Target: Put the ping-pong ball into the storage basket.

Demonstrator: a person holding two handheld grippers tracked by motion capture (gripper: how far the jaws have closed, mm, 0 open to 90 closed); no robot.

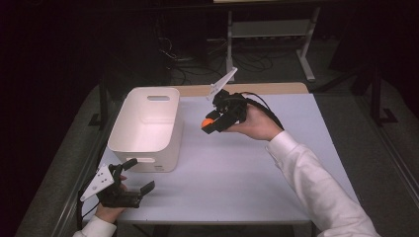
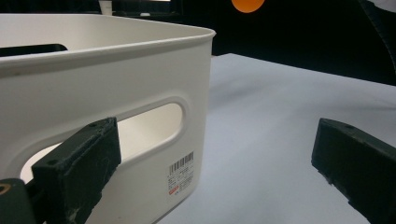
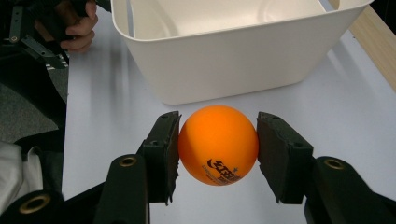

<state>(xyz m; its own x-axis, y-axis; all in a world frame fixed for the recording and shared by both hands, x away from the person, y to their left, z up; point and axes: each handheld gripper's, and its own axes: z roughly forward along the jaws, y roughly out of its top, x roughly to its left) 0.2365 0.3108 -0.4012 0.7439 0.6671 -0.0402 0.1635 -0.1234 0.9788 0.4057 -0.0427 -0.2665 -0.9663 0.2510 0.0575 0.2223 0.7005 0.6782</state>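
Observation:
An orange ping-pong ball [image 3: 218, 144] with dark print is pinched between the two black jaws of my right gripper [image 3: 218, 148]. In the high view the right gripper [image 1: 211, 125] holds the ball [image 1: 208, 123] above the table, just right of the white plastic bin [image 1: 146, 129]. The bin [image 3: 233, 51] looks empty where its inside shows. My left gripper [image 1: 139, 177] rests open at the table's near left corner, in front of the bin. From the left gripper view, its jaws stand wide apart beside the bin's handle slot [image 2: 140, 126], and the ball [image 2: 248, 4] appears far off at the top.
The pale table top [image 1: 237, 173] stretches to the right of the bin and in front of it. A wooden strip [image 1: 257, 89] runs along the far edge. A barcode label [image 2: 181, 172] sits on the bin's near wall. Dark floor, cables and a frame lie beyond.

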